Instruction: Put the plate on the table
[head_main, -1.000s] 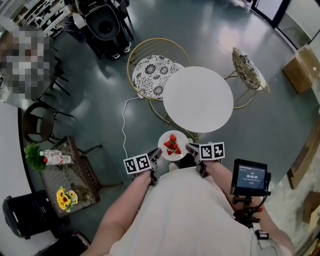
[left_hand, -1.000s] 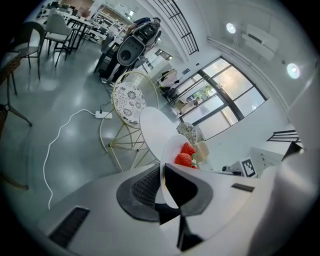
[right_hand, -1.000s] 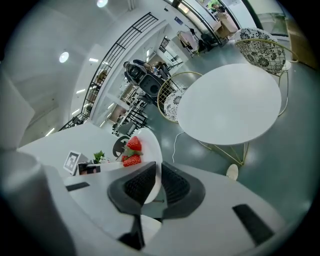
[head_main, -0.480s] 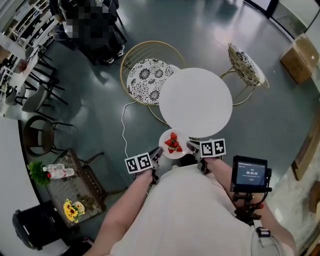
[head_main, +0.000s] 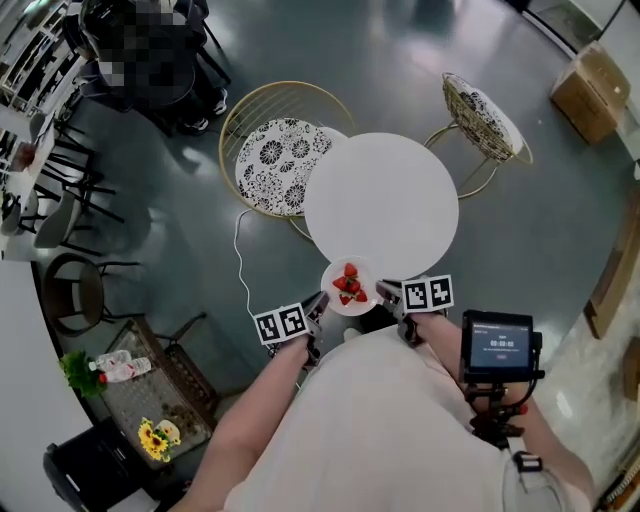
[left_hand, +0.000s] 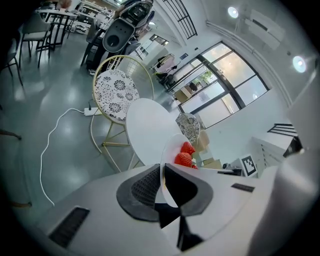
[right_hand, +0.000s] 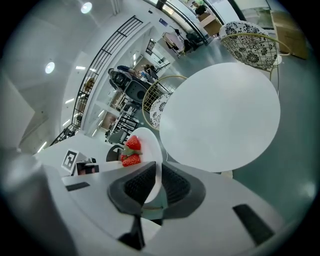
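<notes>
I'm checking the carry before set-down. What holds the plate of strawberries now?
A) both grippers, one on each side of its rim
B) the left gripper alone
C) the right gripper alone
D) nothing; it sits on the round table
A: the left gripper and the right gripper are each shut on the plate rim, at opposite sides.

Loose off-white shirt
</notes>
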